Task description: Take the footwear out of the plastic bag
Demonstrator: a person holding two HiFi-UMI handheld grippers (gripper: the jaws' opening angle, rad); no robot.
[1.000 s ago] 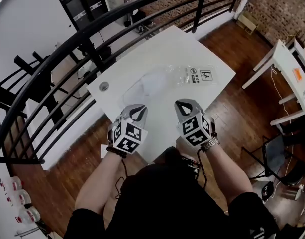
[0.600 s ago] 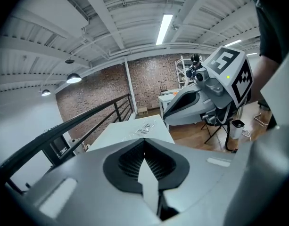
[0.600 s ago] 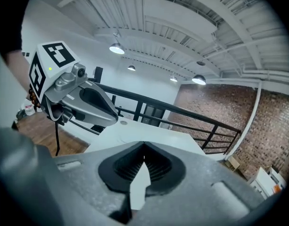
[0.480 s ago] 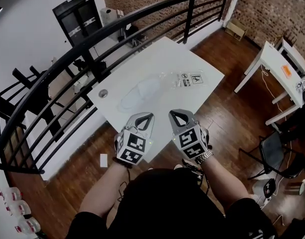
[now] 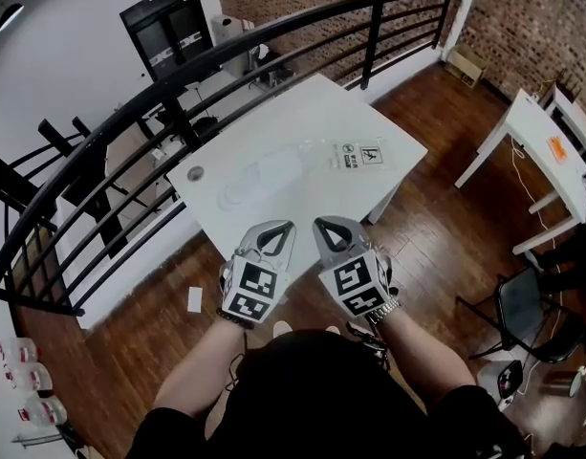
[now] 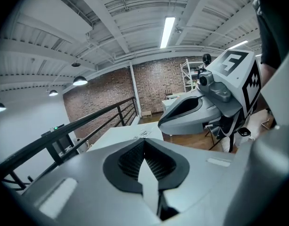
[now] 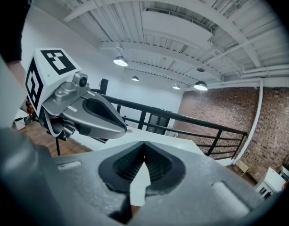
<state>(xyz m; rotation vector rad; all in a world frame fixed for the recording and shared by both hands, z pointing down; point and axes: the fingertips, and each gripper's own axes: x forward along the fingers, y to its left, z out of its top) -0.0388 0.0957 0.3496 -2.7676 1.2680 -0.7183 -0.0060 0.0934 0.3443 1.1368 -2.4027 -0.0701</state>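
A clear plastic bag (image 5: 273, 168) lies on the white table (image 5: 302, 113), with pale footwear dimly visible inside it and a printed label (image 5: 358, 155) at its right end. My left gripper (image 5: 279, 228) and right gripper (image 5: 325, 225) hang side by side over the table's near corner, short of the bag. Both are shut with nothing between their jaws. In the left gripper view the left gripper (image 6: 144, 143) has its ribbed pads pressed together, and the right gripper's body (image 6: 201, 107) shows beside it. The right gripper view shows the right gripper (image 7: 144, 148) closed the same way.
A black curved railing (image 5: 168, 89) runs behind and left of the table. Another white table (image 5: 541, 137) and a dark chair (image 5: 527, 304) stand to the right on the wooden floor. A round grommet (image 5: 194, 172) sits near the table's left corner.
Both grippers have drawn back from the bag toward the table's near corner and moved closer together. The table now sits farther from me.
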